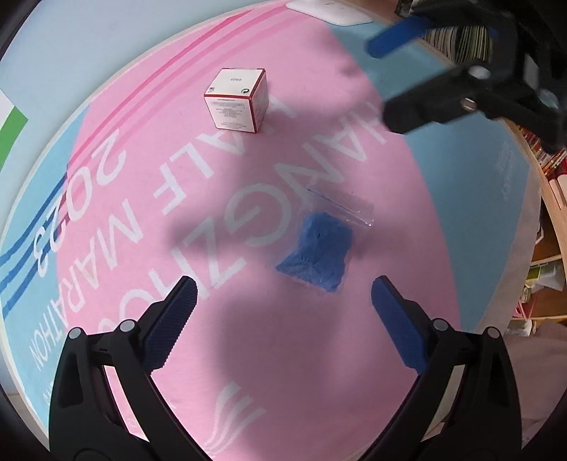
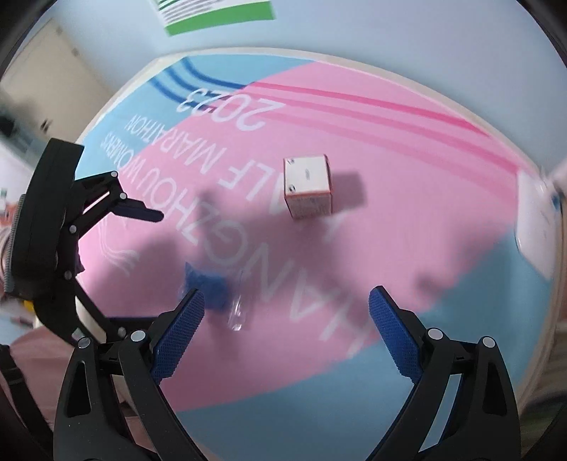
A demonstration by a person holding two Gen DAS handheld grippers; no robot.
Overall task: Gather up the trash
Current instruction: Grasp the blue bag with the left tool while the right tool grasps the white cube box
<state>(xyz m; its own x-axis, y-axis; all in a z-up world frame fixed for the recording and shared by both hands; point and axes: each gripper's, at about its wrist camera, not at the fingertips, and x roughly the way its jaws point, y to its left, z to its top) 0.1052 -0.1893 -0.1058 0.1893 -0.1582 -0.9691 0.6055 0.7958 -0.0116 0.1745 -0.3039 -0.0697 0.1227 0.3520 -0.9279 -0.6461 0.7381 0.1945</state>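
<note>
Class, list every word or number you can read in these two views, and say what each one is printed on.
"2023": cloth, white print.
"MARATHON": cloth.
"HALF": cloth, only "ALF" clear.
"HANGZHOU": cloth, partly shaded.
Small side print on cloth: too small to read.
Box labels: too small to read.
Wall poster: blurred, unreadable.

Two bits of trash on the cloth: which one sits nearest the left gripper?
The clear plastic bag with blue material inside; it lies just ahead of the open left gripper. The small white box with red edges stands farther off.
</note>
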